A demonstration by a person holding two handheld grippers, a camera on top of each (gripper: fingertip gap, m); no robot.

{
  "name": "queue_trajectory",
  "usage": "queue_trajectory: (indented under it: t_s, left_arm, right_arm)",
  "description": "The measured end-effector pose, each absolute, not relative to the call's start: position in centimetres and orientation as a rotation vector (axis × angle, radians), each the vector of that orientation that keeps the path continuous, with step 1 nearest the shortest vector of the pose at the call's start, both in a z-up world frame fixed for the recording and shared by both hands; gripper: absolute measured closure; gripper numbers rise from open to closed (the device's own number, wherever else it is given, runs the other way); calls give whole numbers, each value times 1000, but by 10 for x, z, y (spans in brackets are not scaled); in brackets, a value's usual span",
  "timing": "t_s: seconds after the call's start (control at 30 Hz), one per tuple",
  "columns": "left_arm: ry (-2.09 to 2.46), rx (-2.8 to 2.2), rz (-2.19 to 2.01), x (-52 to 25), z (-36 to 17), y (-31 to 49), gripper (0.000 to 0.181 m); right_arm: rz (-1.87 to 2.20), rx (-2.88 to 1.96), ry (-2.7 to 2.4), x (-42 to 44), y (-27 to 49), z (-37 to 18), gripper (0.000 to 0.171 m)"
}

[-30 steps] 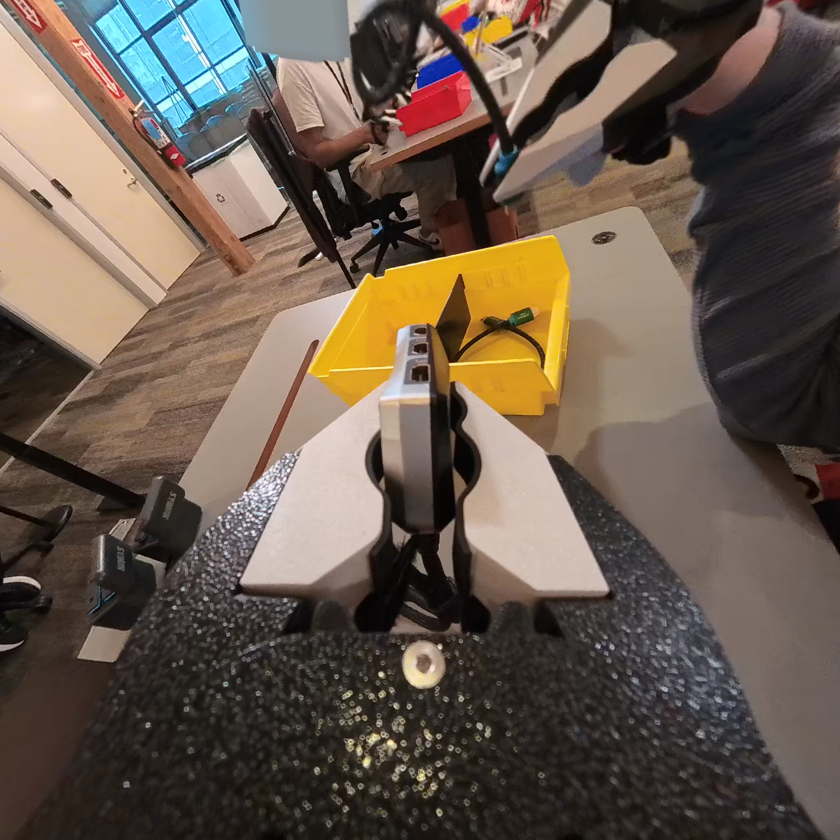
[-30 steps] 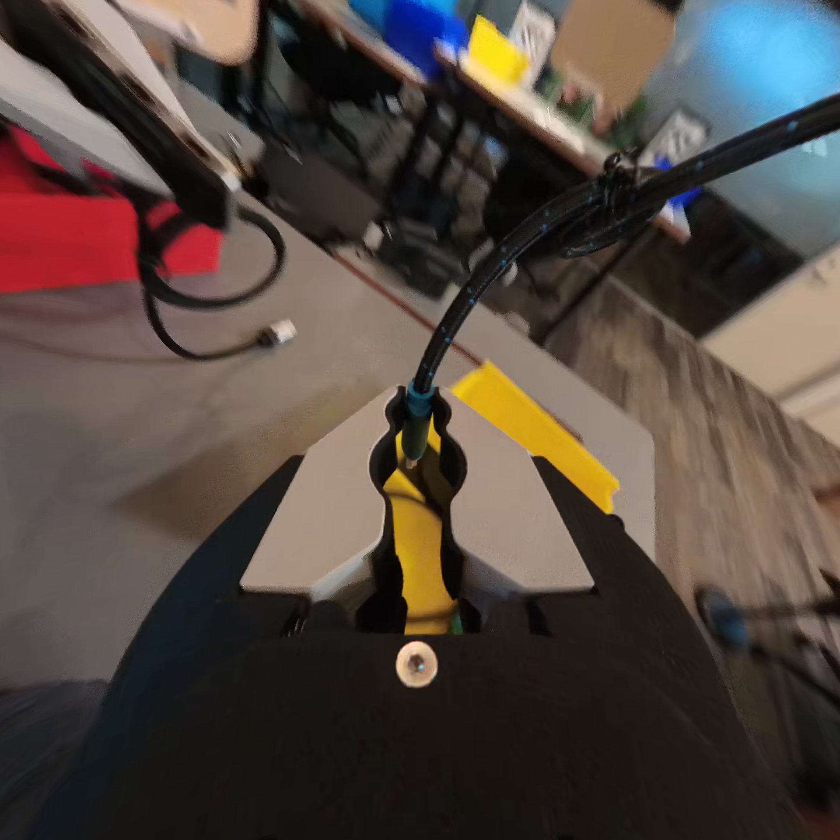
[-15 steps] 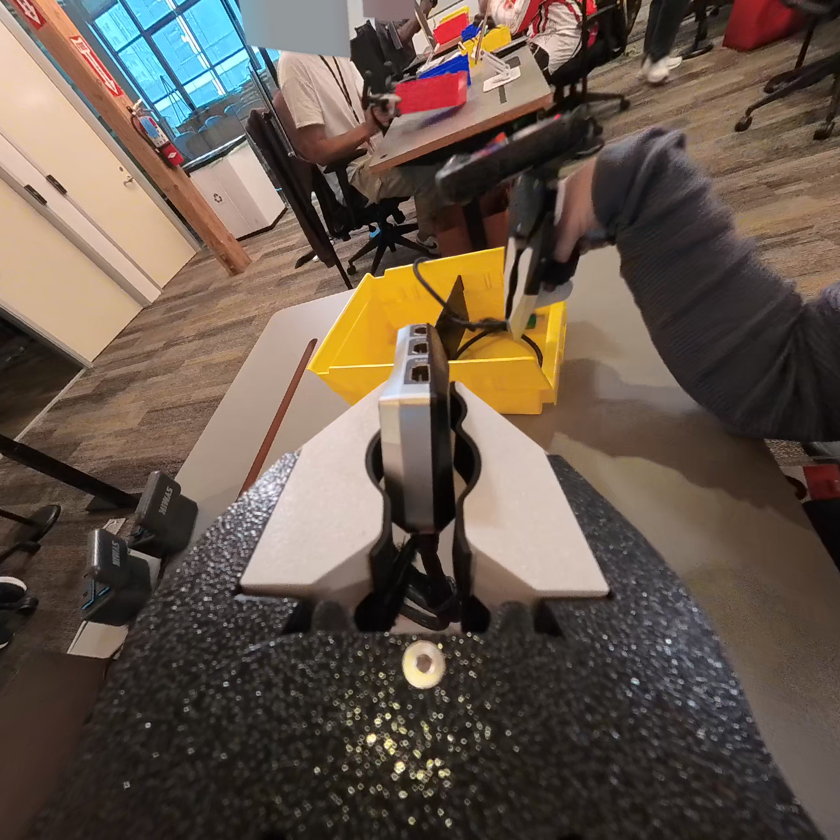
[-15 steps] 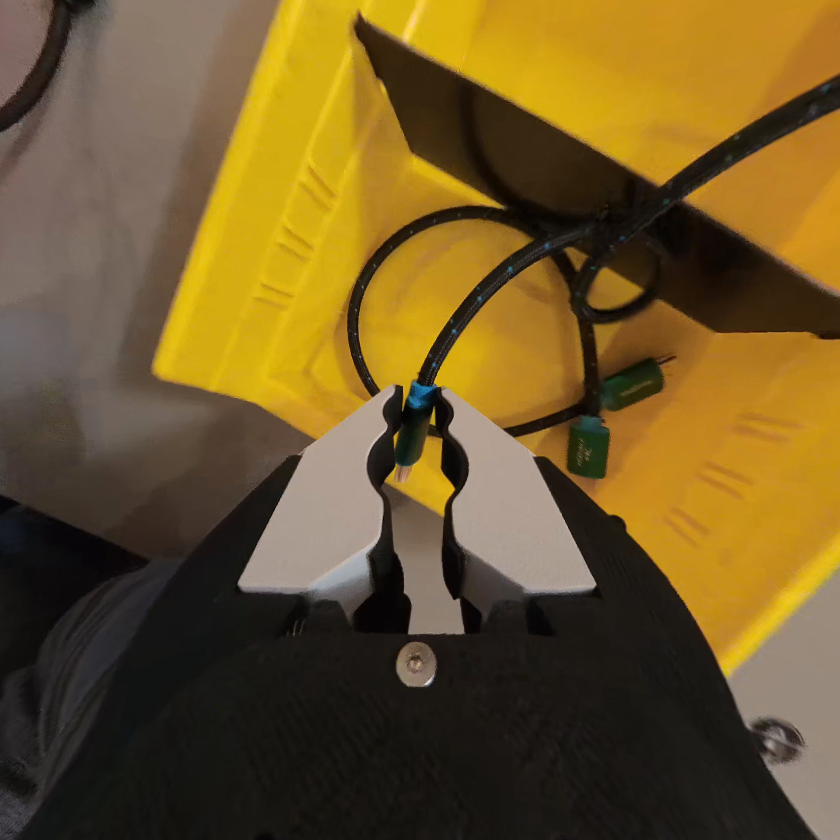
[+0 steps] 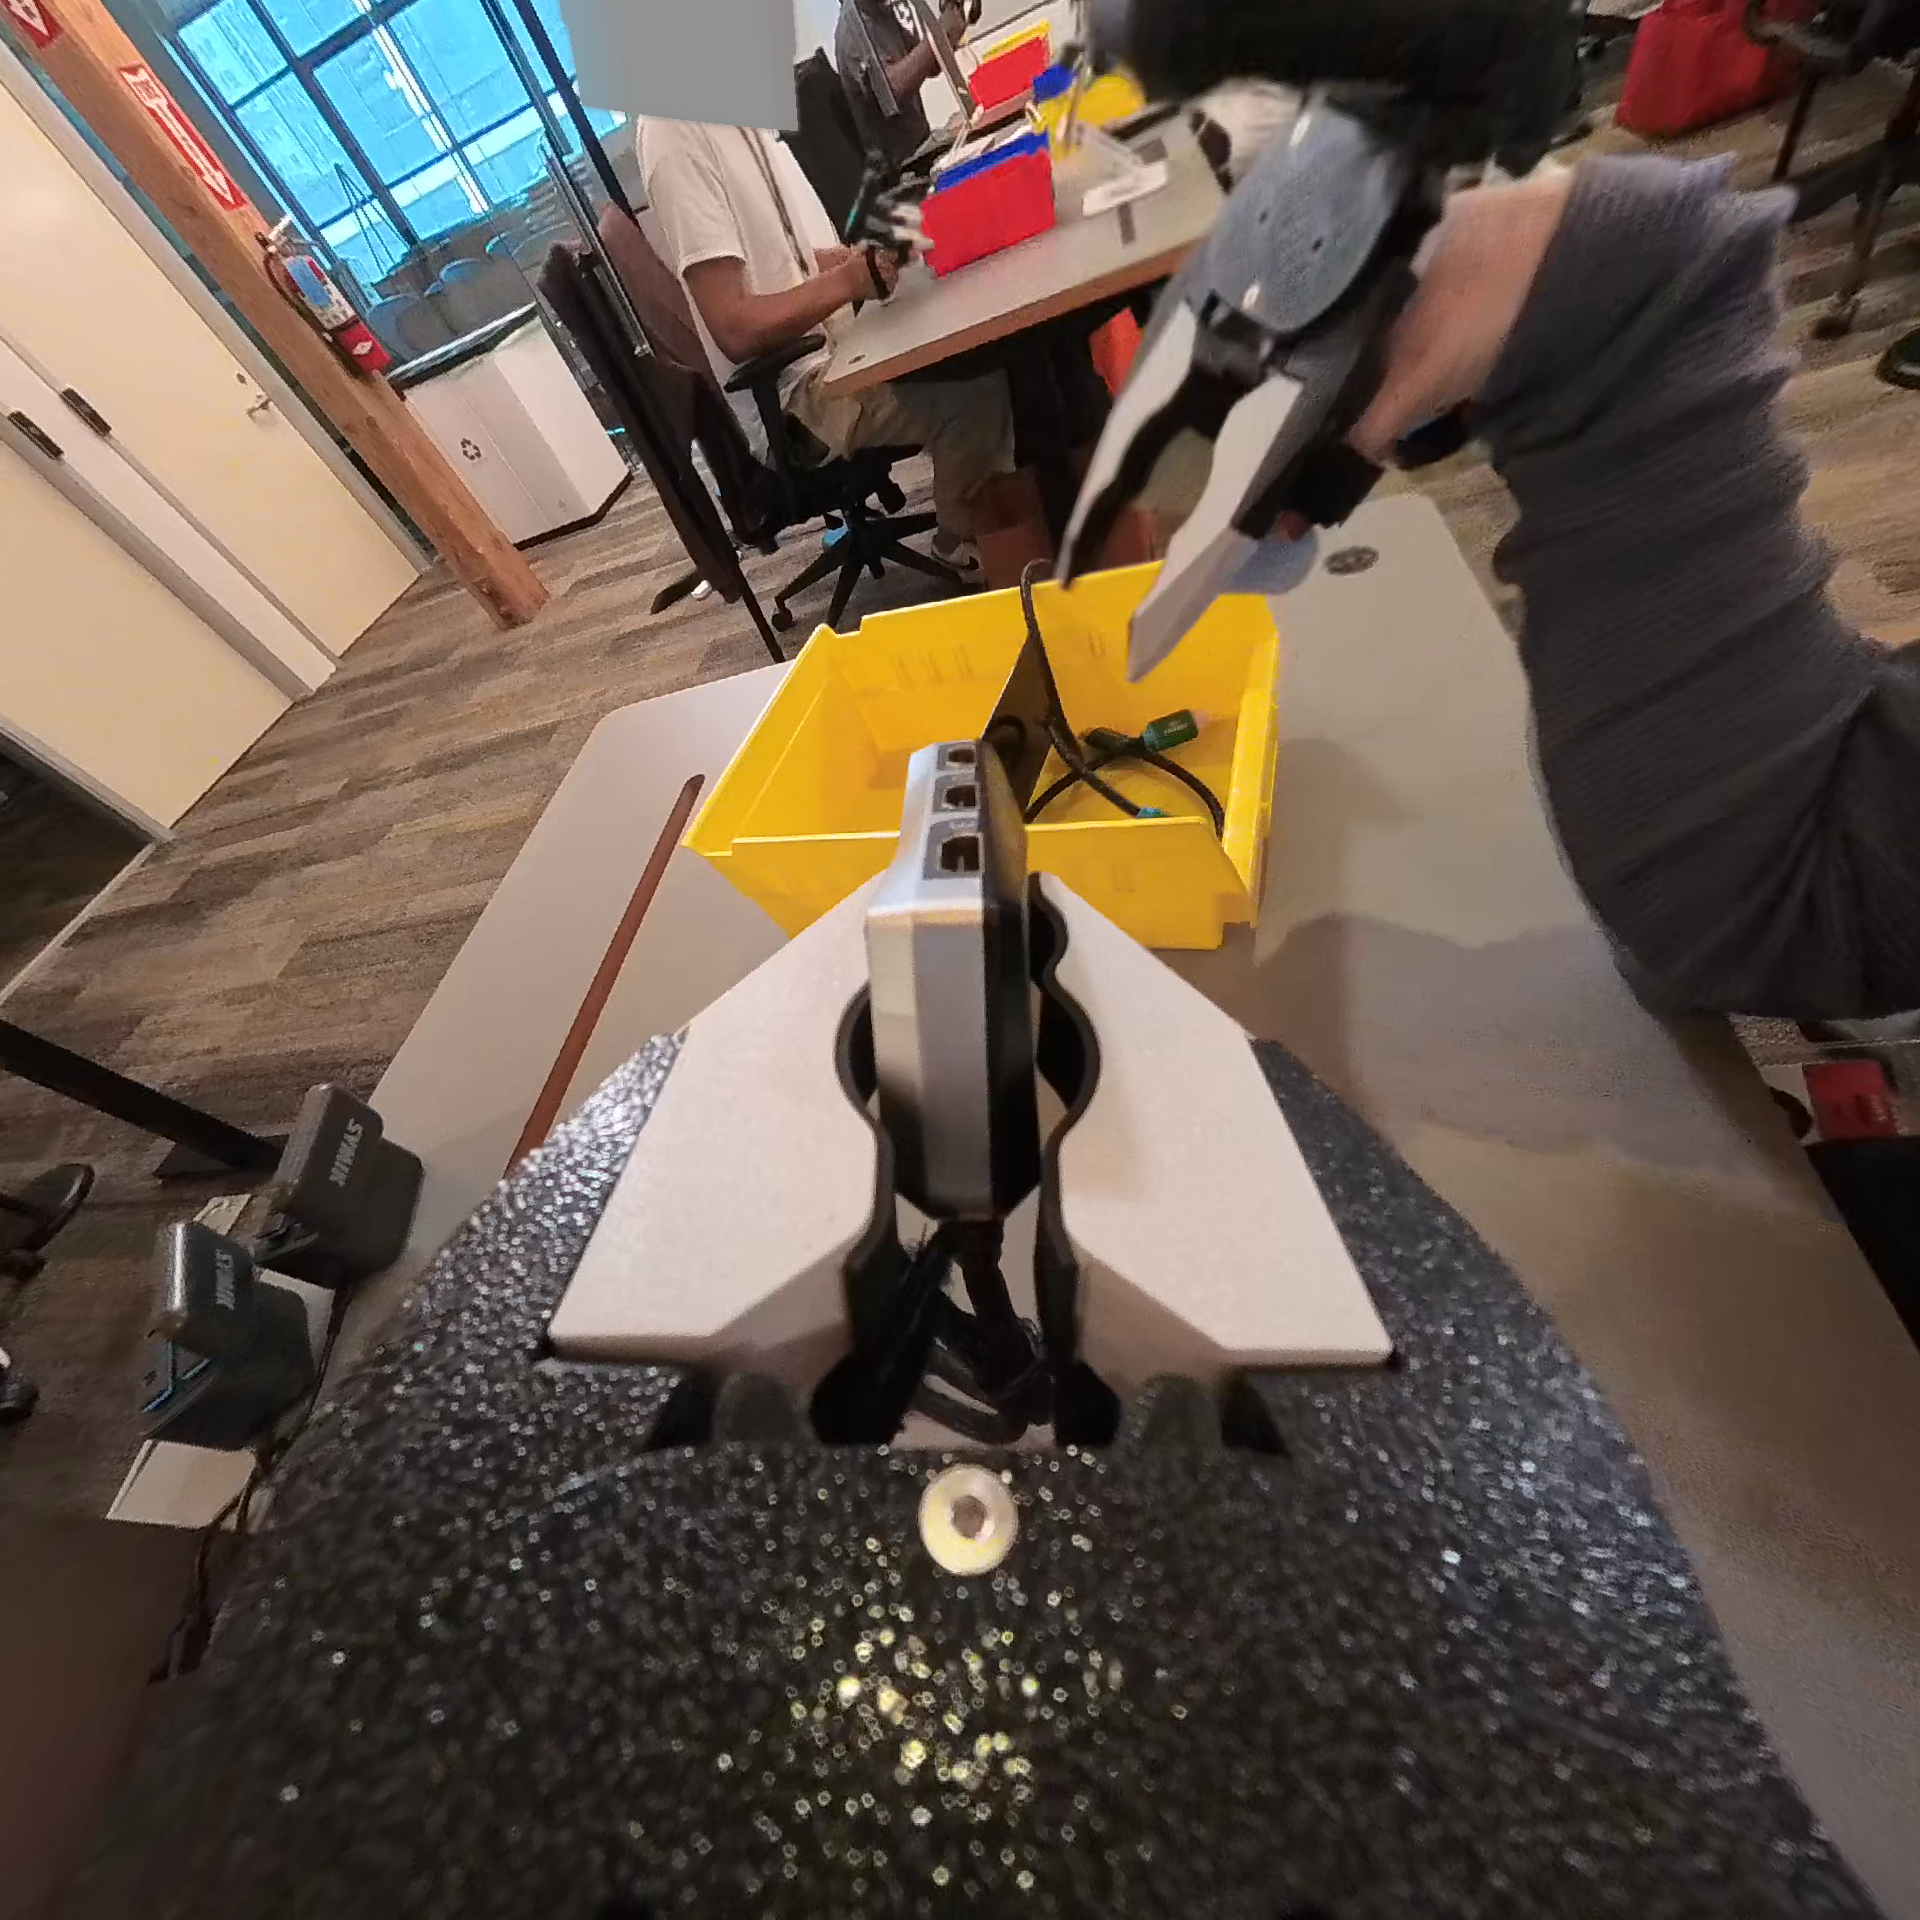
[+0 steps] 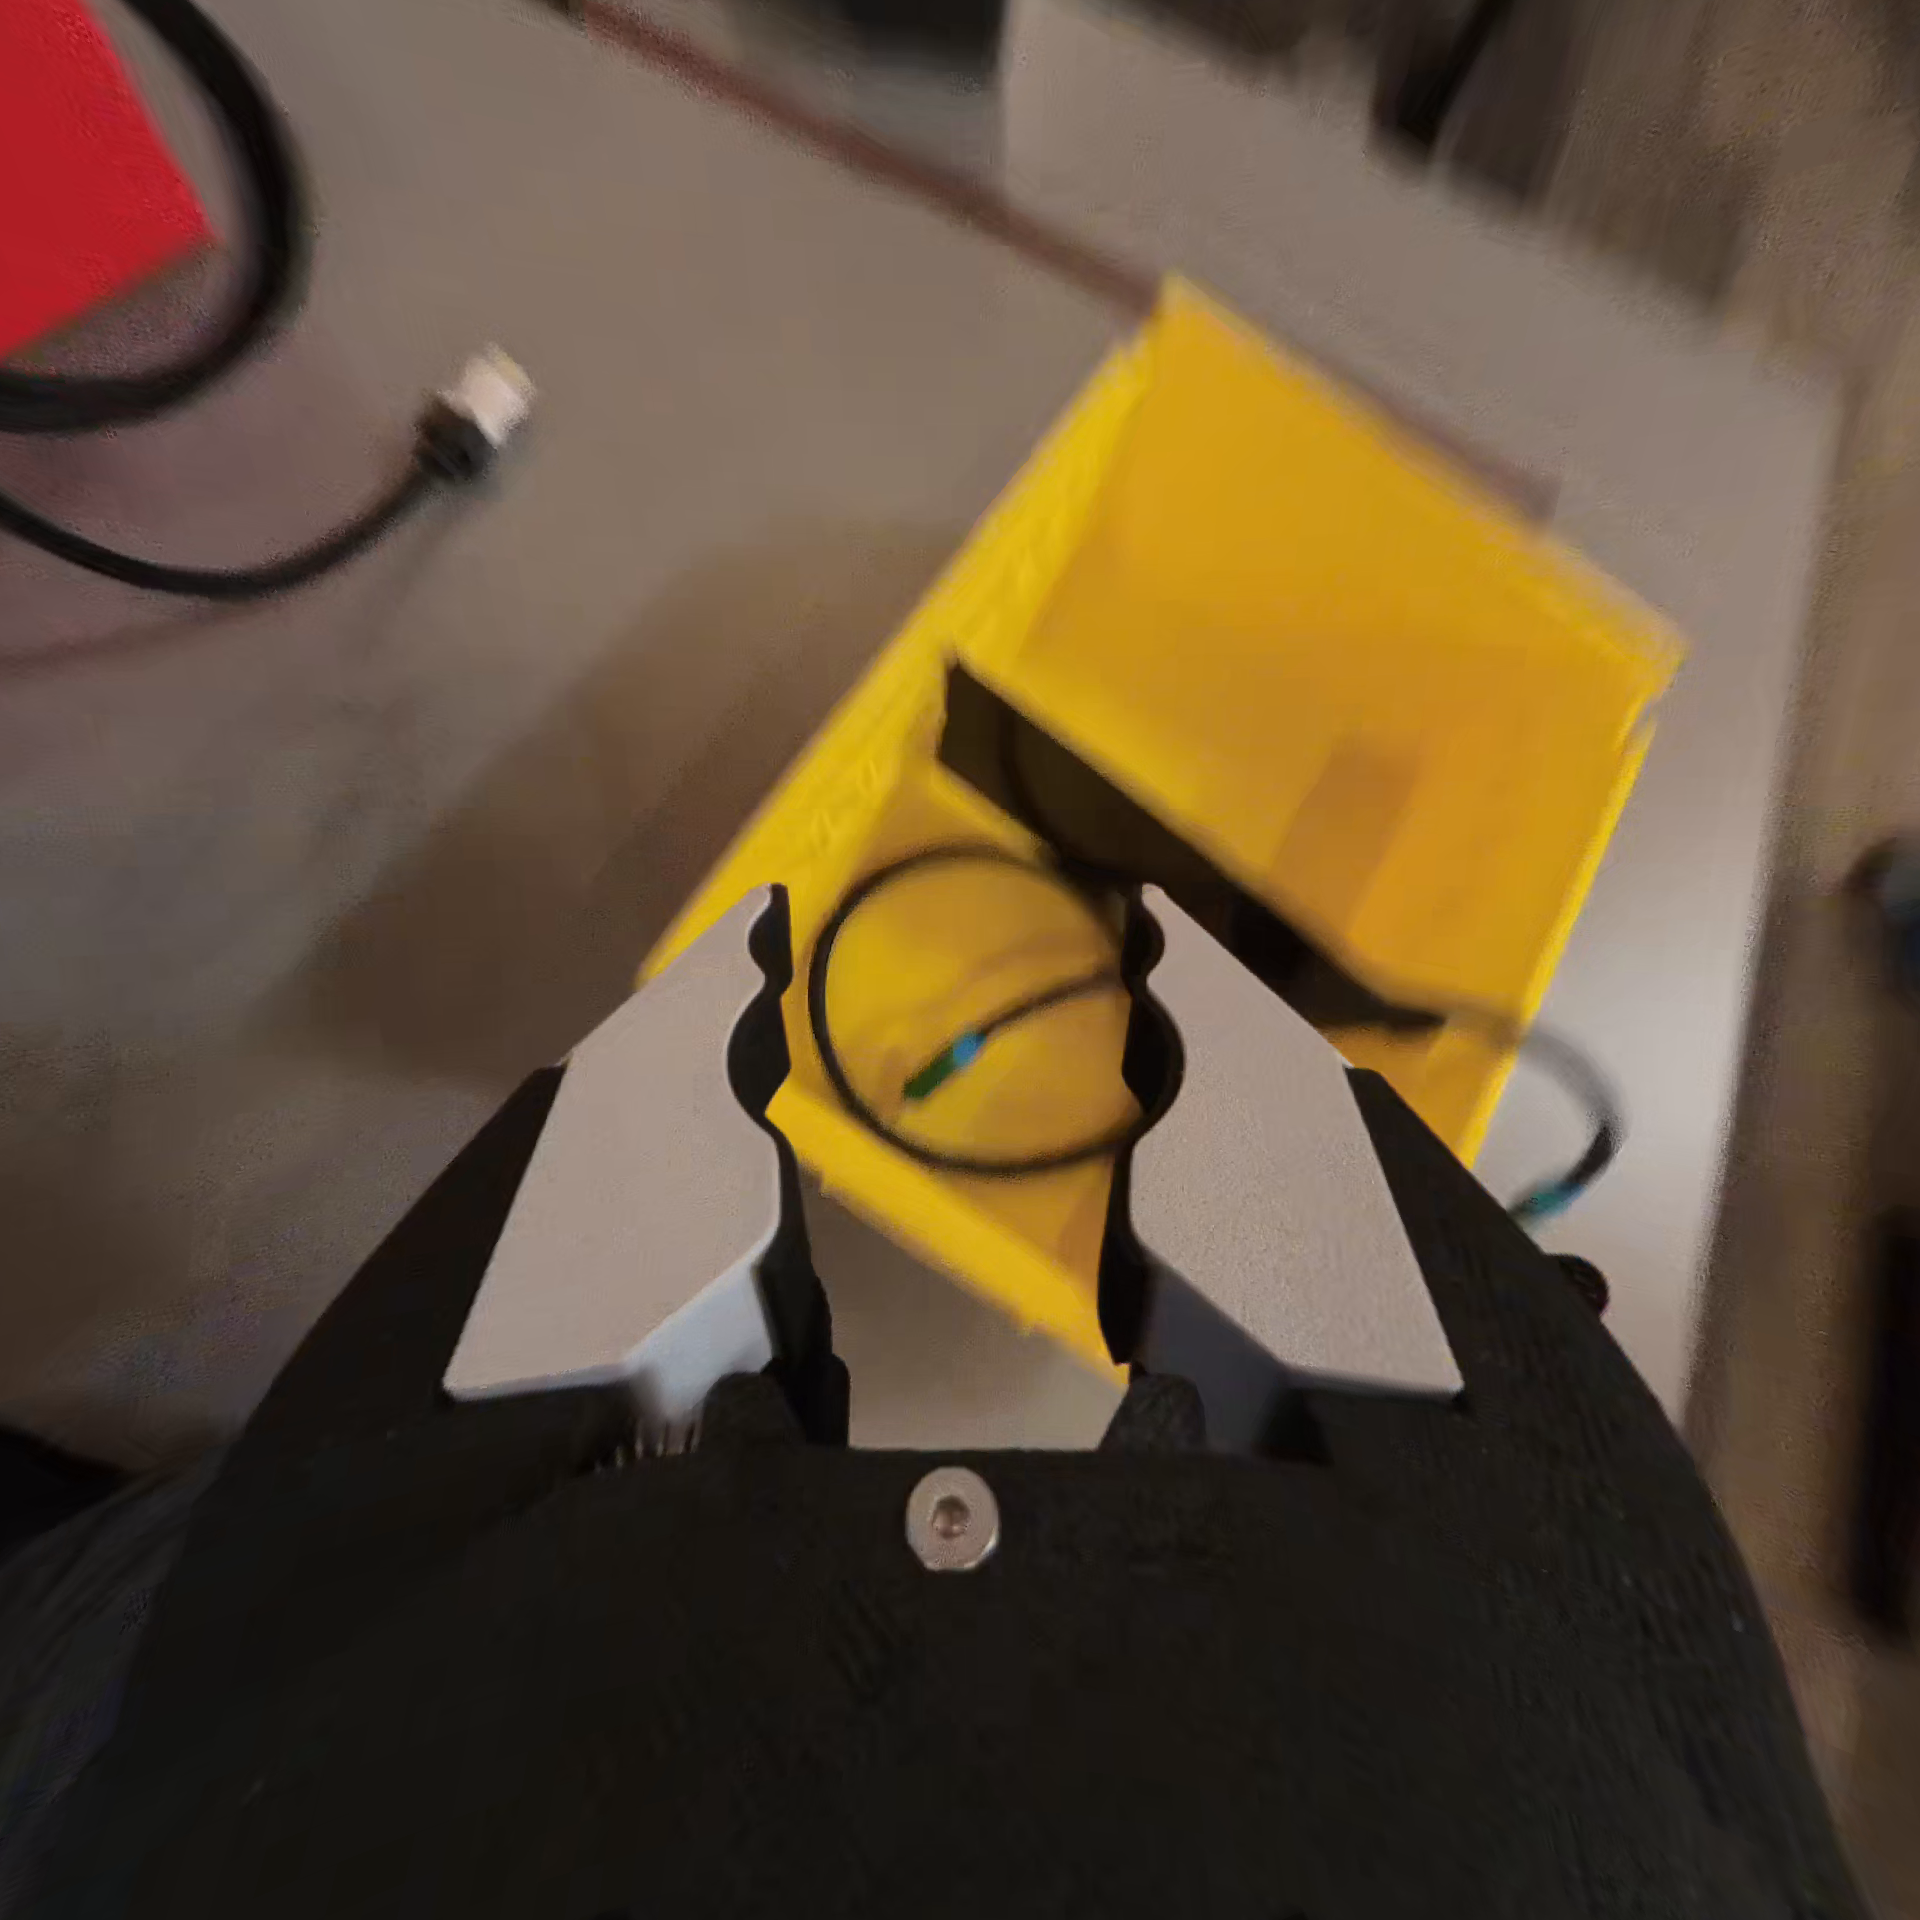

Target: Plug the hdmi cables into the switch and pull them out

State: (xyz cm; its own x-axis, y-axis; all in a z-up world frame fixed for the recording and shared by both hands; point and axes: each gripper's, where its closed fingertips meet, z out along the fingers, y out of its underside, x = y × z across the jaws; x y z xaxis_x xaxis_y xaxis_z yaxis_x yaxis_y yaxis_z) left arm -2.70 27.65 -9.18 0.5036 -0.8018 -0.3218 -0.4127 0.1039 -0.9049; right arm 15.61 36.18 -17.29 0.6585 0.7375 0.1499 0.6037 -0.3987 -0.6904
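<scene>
My left gripper is shut on a grey and black HDMI switch, held upright above the table with its empty ports facing up. My right gripper is open and empty above the yellow bin; it also shows in the left wrist view, over the bin's far side. Black braided HDMI cables with green plugs lie coiled in the bin's right compartment. One plug with a blue collar lies in the bin below my open right fingers.
A black divider splits the bin. A black cable with a silver plug lies on the grey table beside a red object. A person sits at a far desk holding red and blue bins. The tips of one gripper are about 20 cm away from the tips of the other.
My right gripper opened and let go of the green HDMI plug, which now lies in the yellow bin. It then rose and pulled back. The left gripper and switch stayed still.
</scene>
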Motion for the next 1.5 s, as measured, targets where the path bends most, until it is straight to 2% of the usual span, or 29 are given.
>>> queue_trajectory:
  t_s: [0.1, 0.2, 0.3, 0.4, 0.5, 0.73, 0.77, 0.8, 0.87, 0.93, 1.27, 1.5]
  left_arm:
    - [1113, -1496, -431, -22, -91, 274, 162]
    - [1149, -1476, -461, -16, -93, 269, 162]
    - [1197, -1465, -467, -13, -96, 264, 162]
    - [1251, -1461, -471, -11, -101, 257, 162]
    - [1299, -1454, -480, -9, -105, 252, 162]
    - [1256, -1449, -501, -10, -99, 252, 160]
    - [1203, -1443, -477, -13, -92, 257, 153]
    - [1105, -1439, -426, -20, -82, 268, 129]
    - [995, -1396, -420, -30, -65, 273, 95]
    - [924, -1351, -495, -36, -50, 269, 85]
    - [837, -1361, -462, -56, -45, 278, 88]
    - [845, -1396, -415, -58, -53, 284, 93]
  right_arm:
    - [315, -1621, -1342, 81, 333, -120, 107]
    - [465, -1239, -1594, 16, 280, -98, 108]
    - [480, -1120, -1656, -15, 262, -91, 110]
    - [450, -1123, -1716, -27, 262, -102, 120]
    - [461, -1104, -1807, -29, 255, -115, 139]
    - [487, -1059, -1804, -30, 254, -110, 141]
    - [492, -1051, -1780, -30, 256, -105, 143]
    - [504, -1041, -1751, -30, 257, -99, 145]
    - [498, -1024, -1678, -27, 264, -87, 146]
    - [483, -1022, -1585, -21, 274, -74, 147]
    - [535, -917, -960, 29, 331, 28, 153]
    - [444, -917, -920, 84, 371, 122, 153]
